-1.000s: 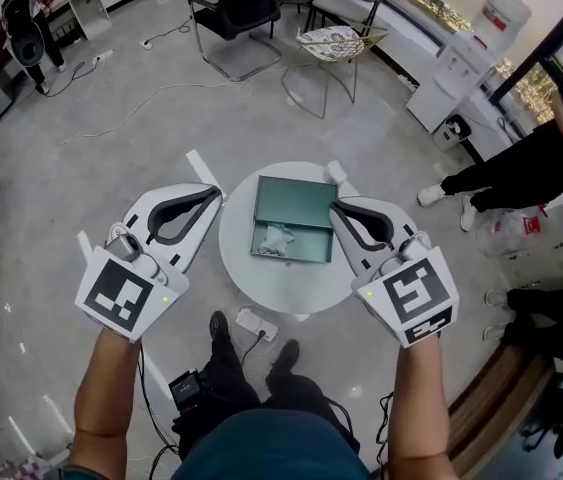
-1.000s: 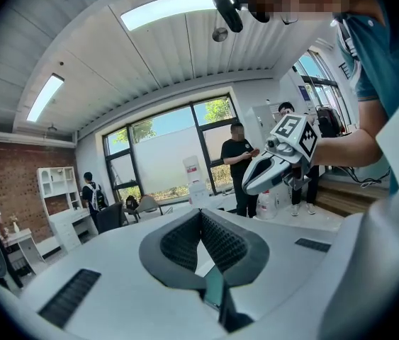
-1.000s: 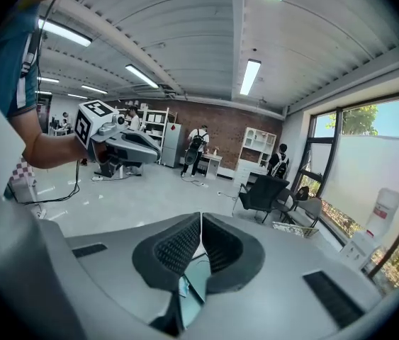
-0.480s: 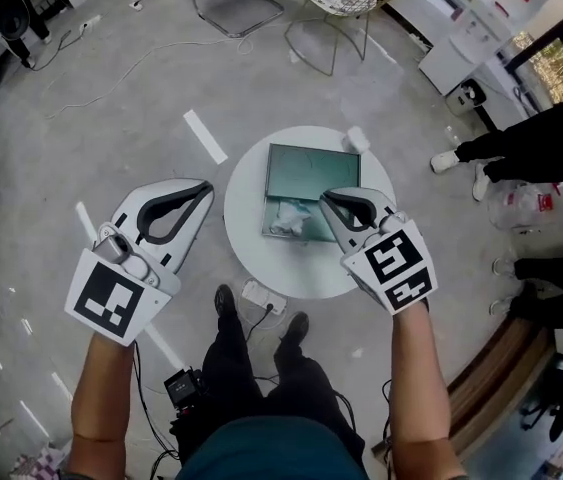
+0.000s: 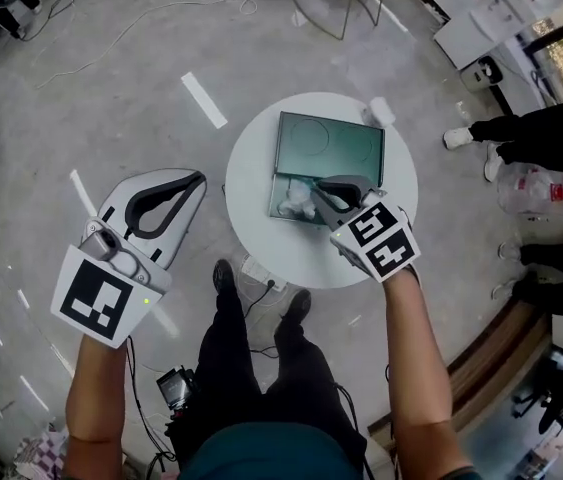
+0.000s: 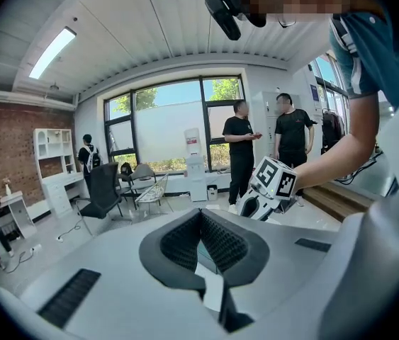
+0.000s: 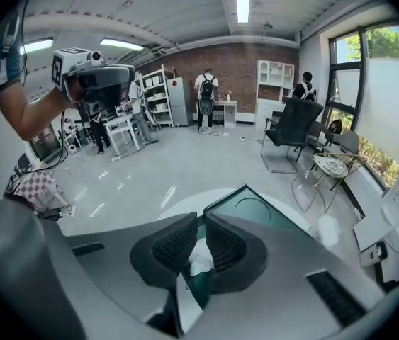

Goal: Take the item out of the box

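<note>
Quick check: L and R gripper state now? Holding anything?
Left gripper: closed, empty.
Right gripper: closed, nothing gripped; tips above the white item in the open box.

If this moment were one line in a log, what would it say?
right gripper: shut, over white item in open green box | left gripper: shut, empty, beside table

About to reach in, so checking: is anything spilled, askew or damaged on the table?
Nothing stands out. The green box lies open on the round table, with the crumpled white item inside it.
</note>
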### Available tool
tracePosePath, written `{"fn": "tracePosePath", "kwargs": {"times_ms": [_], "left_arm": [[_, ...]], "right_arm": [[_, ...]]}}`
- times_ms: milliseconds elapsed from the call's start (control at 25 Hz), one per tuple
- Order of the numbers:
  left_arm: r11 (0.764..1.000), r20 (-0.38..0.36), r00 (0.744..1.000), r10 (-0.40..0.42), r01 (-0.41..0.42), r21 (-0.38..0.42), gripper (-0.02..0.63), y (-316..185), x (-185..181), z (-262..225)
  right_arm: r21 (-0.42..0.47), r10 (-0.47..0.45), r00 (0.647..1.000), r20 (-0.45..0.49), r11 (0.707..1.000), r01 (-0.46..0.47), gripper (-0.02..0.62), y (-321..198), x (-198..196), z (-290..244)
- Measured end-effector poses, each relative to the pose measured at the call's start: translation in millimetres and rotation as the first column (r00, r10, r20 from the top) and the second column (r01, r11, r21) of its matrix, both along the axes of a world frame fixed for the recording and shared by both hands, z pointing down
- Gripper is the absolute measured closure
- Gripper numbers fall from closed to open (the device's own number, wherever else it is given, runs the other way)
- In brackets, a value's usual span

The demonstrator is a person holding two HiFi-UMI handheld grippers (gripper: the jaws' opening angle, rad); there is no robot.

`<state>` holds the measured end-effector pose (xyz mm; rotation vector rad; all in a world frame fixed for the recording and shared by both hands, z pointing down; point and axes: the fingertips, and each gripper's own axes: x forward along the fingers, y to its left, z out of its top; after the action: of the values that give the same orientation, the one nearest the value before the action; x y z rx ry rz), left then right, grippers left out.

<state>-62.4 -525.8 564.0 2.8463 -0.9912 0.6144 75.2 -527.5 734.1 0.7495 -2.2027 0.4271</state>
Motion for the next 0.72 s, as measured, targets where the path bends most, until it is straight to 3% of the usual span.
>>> {"fn": "tracePosePath", "kwargs": {"times_ms": [160,280,720], "left_arm": [[0.999,-0.002,1.0,-0.01,0.01,-0.037,0.588,-11,-9,35],[0.998,0.0,1.0,-0.015,0.015,-0.064,0.588,-14,-12,61],[0.994,0.001,0.999,-0.036,0.036,-0.103,0.587,-22,-25,102]], "right_arm": [[-0.096,-0.029,0.999,-0.03,0.995,0.026,0.551,-2,-8,58],[-0.166,-0.046,0.998,-0.053,0.985,0.037,0.454,0,-10,101],[-0.295,-0.119,0.978,-0.171,0.953,0.065,0.414,5,-11,192]]}}
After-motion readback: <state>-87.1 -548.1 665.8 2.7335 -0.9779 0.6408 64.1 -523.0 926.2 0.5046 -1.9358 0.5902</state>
